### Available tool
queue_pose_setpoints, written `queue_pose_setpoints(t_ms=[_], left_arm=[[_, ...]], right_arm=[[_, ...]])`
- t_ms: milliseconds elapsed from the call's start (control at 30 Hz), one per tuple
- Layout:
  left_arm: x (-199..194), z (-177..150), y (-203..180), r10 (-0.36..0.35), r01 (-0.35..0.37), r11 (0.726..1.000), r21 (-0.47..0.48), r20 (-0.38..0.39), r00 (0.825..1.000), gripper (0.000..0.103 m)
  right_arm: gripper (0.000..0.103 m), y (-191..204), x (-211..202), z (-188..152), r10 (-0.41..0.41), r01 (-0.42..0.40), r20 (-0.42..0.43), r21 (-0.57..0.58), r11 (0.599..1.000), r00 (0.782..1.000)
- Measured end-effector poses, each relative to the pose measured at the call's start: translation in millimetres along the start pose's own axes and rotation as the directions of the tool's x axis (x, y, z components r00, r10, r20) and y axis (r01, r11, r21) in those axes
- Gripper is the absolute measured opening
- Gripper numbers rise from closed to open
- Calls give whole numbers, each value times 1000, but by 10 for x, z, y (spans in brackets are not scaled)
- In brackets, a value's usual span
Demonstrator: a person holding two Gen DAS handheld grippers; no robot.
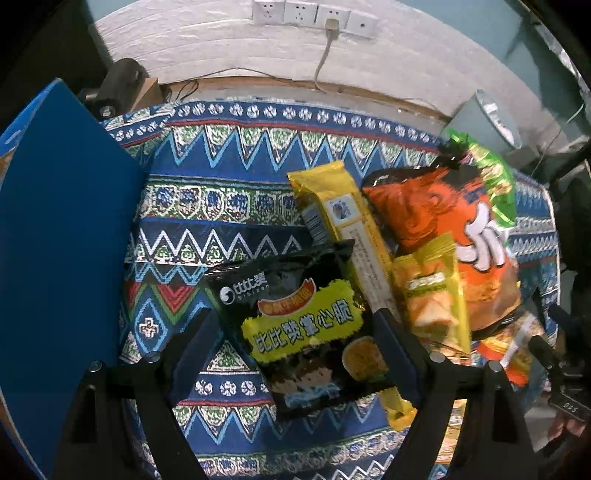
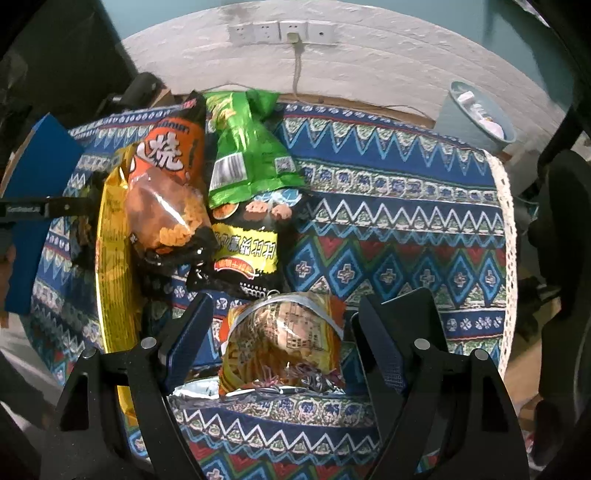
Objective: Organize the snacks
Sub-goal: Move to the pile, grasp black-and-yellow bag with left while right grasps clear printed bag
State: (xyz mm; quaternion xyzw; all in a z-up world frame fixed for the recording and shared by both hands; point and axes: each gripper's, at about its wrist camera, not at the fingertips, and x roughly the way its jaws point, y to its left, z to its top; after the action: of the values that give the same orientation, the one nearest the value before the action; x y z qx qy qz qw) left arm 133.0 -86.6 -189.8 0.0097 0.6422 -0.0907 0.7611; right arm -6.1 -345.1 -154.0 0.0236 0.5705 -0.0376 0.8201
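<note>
Several snack packs lie on a patterned cloth. In the left wrist view my left gripper [image 1: 295,332] is open, its fingers on either side of a black and yellow packet [image 1: 306,332]. Beside it lie a long yellow pack [image 1: 343,218], a small yellow pack [image 1: 432,295], an orange bag [image 1: 443,229] and a green bag [image 1: 491,173]. In the right wrist view my right gripper [image 2: 282,328] is open around a small orange and yellow noodle snack packet [image 2: 284,347]. Beyond it lie a black packet [image 2: 251,247], the orange bag [image 2: 166,192], the green bag [image 2: 243,147] and the yellow pack [image 2: 110,258].
A blue box [image 1: 62,236] stands at the left edge of the table; it also shows in the right wrist view [image 2: 37,184]. A pale green bin [image 2: 476,114] stands behind the table on the right. A white wall with sockets [image 1: 314,14] is behind.
</note>
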Motion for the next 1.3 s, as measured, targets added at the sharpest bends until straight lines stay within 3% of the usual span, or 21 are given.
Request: queue_pose_setpoints(t_ms=[267, 533, 633, 700, 767, 900, 1300], left_arm=[[195, -97, 3, 69, -61, 993, 100, -81, 994, 88], [215, -199, -86, 88, -75, 984, 162, -72, 994, 88], [223, -322, -154, 100, -89, 979, 183, -50, 994, 79], [209, -383, -203, 115, -104, 972, 212, -38, 993, 68], [221, -442, -257, 112, -101, 968, 229, -34, 993, 62], [199, -525, -291, 105, -94, 967, 239, -33, 994, 61], [-355, -788, -411, 106, -118, 947, 298, 57, 993, 61]], right_arm=[[80, 27, 203, -54, 8, -10, -66, -19, 1000, 998], [80, 106, 357, -149, -37, 30, -107, -69, 997, 994], [79, 105, 381, -173, -38, 31, -95, -73, 997, 995], [71, 110, 393, -184, -36, 29, -99, -75, 997, 994], [69, 117, 396, -181, -49, 40, -99, -88, 995, 994], [61, 162, 353, -188, -62, 53, -84, -104, 993, 995], [60, 264, -22, -120, -64, 62, -16, -108, 992, 998]])
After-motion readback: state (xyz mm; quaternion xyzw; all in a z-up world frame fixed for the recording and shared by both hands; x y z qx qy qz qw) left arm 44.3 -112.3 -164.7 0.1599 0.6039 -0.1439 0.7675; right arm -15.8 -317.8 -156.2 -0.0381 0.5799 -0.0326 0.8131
